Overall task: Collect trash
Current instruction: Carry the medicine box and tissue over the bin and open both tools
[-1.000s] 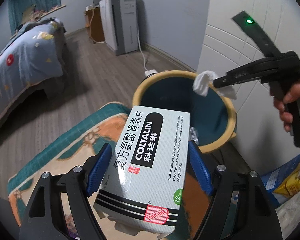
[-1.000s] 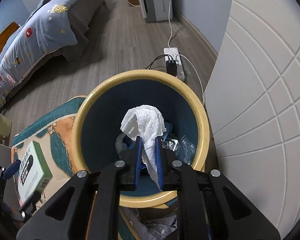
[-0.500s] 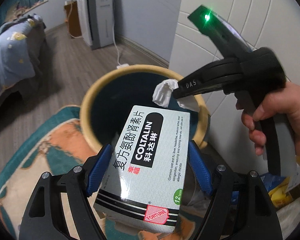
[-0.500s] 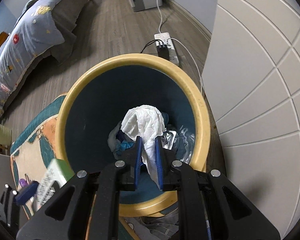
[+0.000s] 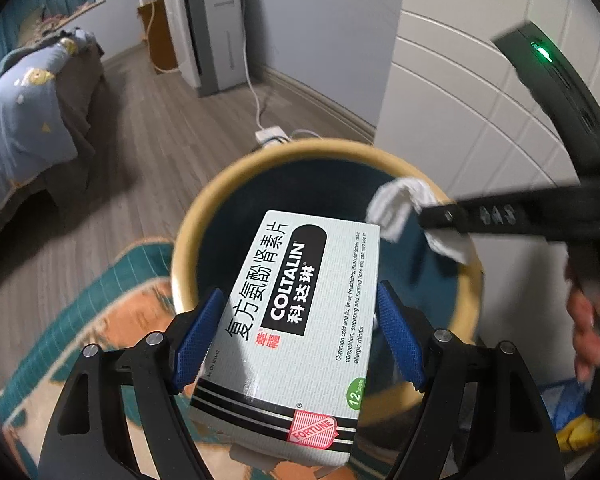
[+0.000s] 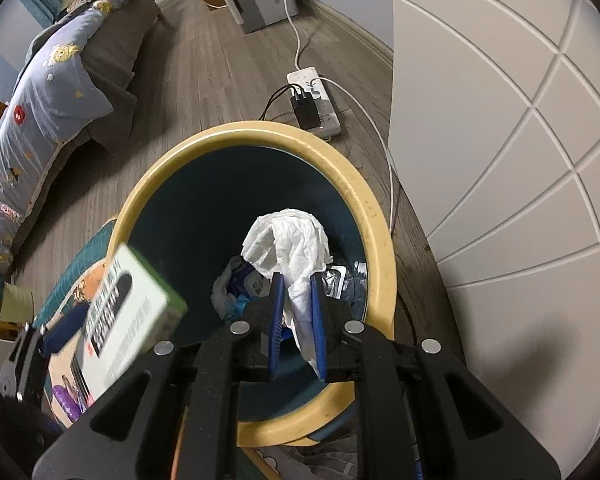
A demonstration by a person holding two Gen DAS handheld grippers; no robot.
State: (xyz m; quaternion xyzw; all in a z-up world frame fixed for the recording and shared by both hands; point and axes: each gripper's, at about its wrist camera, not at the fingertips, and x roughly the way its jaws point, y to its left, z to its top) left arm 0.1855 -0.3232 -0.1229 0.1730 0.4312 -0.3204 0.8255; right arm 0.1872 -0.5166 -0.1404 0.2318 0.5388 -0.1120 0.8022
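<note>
- The left gripper [image 5: 300, 344] is clamped on the medicine box [image 5: 300, 320], held at the bin [image 5: 188, 240] rim.
- The right gripper [image 6: 296, 312] pinches a tissue [image 6: 288, 244] over the bin's opening, apparently clear of its wall.

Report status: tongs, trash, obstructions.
Left tongs shut on medicine box. Right tongs shut on tissue, over bin. Nothing in the way.
</note>
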